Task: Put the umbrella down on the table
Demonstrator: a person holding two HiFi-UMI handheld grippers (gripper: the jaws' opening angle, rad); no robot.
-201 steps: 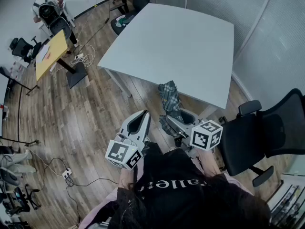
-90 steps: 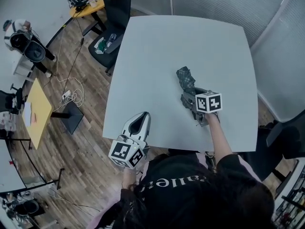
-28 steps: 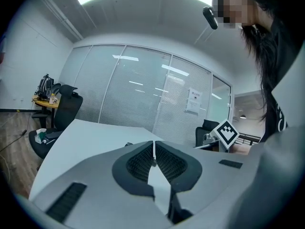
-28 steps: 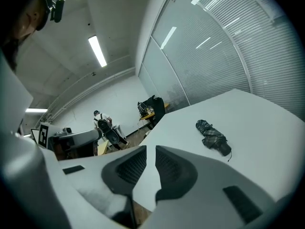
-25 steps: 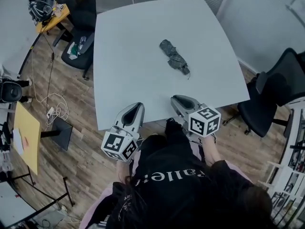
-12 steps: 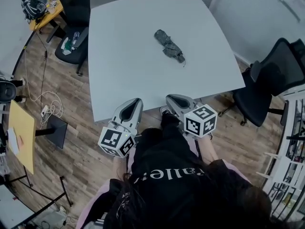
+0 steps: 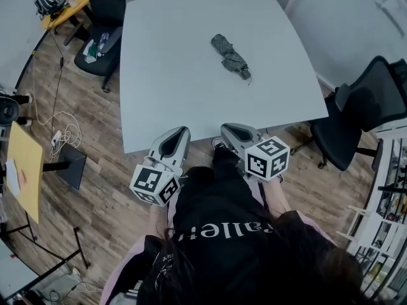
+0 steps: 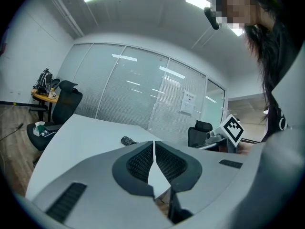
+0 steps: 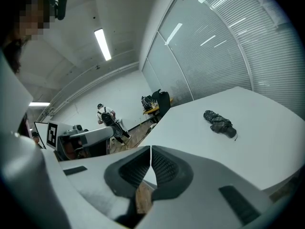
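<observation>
A folded dark plaid umbrella point(image 7: 230, 56) lies on the pale grey table point(image 7: 172, 75), toward its far right part; it also shows as a small dark bundle point(image 9: 219, 122) in the right gripper view and a speck point(image 8: 127, 140) in the left gripper view. Both grippers hang off the table's near edge, close to the person's body. My left gripper point(image 7: 176, 134) is shut with nothing in it, jaw tips touching point(image 8: 154, 143). My right gripper point(image 7: 230, 131) is shut and empty too point(image 9: 150, 149). Neither touches the umbrella.
A black office chair point(image 7: 365, 103) stands at the table's right, another point(image 7: 102, 33) at its far left. A yellow desk point(image 7: 22, 176) and floor cables point(image 7: 60, 135) lie left on the wooden floor. A person with a backpack point(image 9: 106, 116) stands far off.
Eight seconds ago the right gripper held the umbrella beside the table; then it set it on the tabletop. Over the last second both grippers drew back slightly toward the body, empty.
</observation>
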